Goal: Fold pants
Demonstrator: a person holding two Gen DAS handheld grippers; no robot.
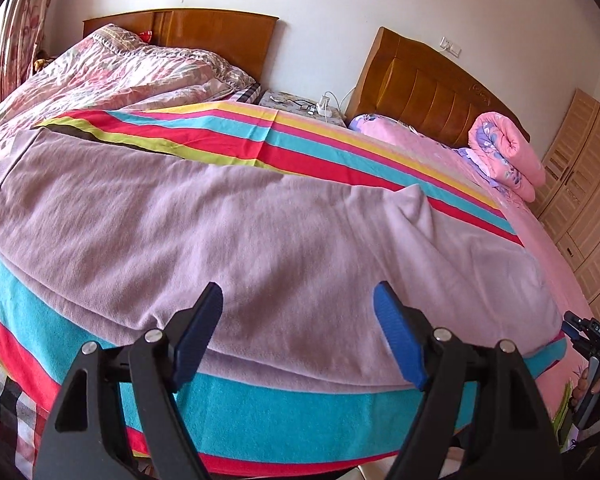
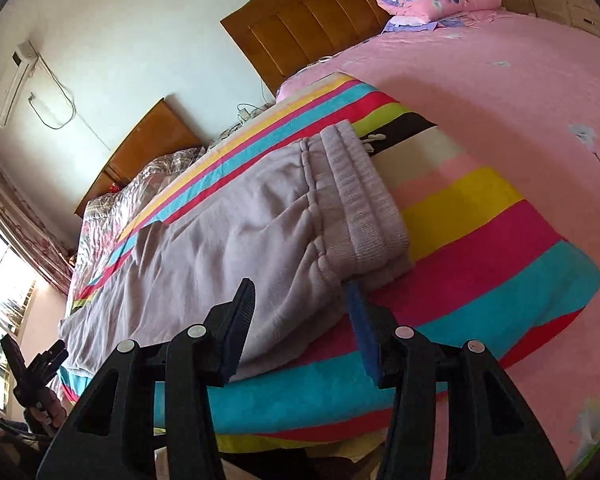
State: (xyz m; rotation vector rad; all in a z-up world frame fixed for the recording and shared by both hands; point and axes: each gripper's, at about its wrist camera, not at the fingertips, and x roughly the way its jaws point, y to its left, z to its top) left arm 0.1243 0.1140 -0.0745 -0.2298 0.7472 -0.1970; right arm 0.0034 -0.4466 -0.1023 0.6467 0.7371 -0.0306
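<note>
Lilac sweatpants (image 1: pixel 228 232) lie flat along the near edge of a striped blanket (image 1: pixel 260 404) on the bed, legs stacked, cuffs at the far left. In the right wrist view the pants (image 2: pixel 204 248) end in a ribbed waistband (image 2: pixel 364 208) on the right. My left gripper (image 1: pixel 298 300) is open and empty, fingers just above the pants' near edge at mid-leg. My right gripper (image 2: pixel 300 284) is open and empty, fingers astride the hip corner below the waistband. The right gripper also shows at the left wrist view's right edge (image 1: pixel 580 328).
A pink sheet (image 2: pixel 500 92) covers the bed to the right, with a rolled pink quilt (image 1: pixel 508 152) by the wooden headboard (image 1: pixel 428 88). A second bed with a floral duvet (image 1: pixel 112 72) stands far left. A nightstand (image 1: pixel 300 106) sits between. A wardrobe (image 1: pixel 588 184) stands right.
</note>
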